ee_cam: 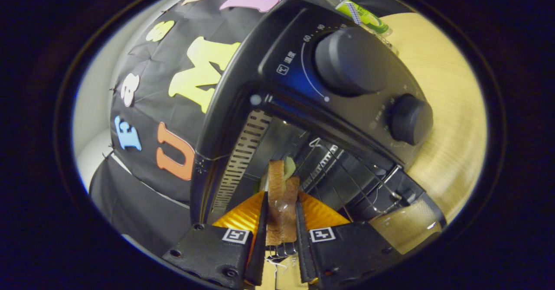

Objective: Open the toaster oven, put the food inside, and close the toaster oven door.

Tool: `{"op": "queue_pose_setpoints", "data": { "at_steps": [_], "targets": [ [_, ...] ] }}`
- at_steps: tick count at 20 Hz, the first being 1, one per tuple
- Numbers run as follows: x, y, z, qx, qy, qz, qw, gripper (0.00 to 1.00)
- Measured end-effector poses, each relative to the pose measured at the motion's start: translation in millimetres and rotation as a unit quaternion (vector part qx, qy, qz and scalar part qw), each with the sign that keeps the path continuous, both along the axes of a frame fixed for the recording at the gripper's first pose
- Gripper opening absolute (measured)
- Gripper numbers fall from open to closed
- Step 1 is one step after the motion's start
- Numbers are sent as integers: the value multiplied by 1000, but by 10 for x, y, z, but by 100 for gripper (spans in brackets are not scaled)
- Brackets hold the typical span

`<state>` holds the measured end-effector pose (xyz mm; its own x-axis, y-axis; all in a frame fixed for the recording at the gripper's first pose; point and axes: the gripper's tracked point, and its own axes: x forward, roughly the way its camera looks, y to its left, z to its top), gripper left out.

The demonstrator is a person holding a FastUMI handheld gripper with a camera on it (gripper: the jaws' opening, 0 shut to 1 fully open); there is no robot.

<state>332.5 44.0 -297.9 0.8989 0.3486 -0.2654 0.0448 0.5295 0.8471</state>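
Gripper [281,220], fingers nearly closed, clamps a brown-crusted sandwich [281,194] with green filling at the open black toaster oven [303,108] mouth.

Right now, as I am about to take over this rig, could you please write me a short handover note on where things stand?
Claw: shut on the sandwich, both fingers pressing its sides.
Toaster oven: door already open and hanging down by the claw; wire rack visible inside.
Sandwich: held at the oven's mouth, its far end just inside the cavity, not yet resting on the rack as far as I can tell.
Done: door opened, food picked up and brought to the opening.
Left: set the sandwich on the rack, release, back out, close the door.
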Motion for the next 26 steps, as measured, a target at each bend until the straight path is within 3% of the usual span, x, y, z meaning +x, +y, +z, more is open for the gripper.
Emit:
{"op": "queue_pose_setpoints", "data": {
  "at_steps": [2,6,9,12,17,22,26],
  "targets": [
    [15,12,-35,-45,0,19,999,41],
    [19,82,-56,-138,-7,53,989,59],
    [-33,141,-90,-252,-33,75,964,88],
    [-53,124,-176,-331,-32,82,940,100],
    [-39,134,-175,-372,-45,88,923,100],
    [-55,158,-192,-402,-76,121,905,100],
    [-100,164,-173,-410,-84,133,898,100]
  ]
}}
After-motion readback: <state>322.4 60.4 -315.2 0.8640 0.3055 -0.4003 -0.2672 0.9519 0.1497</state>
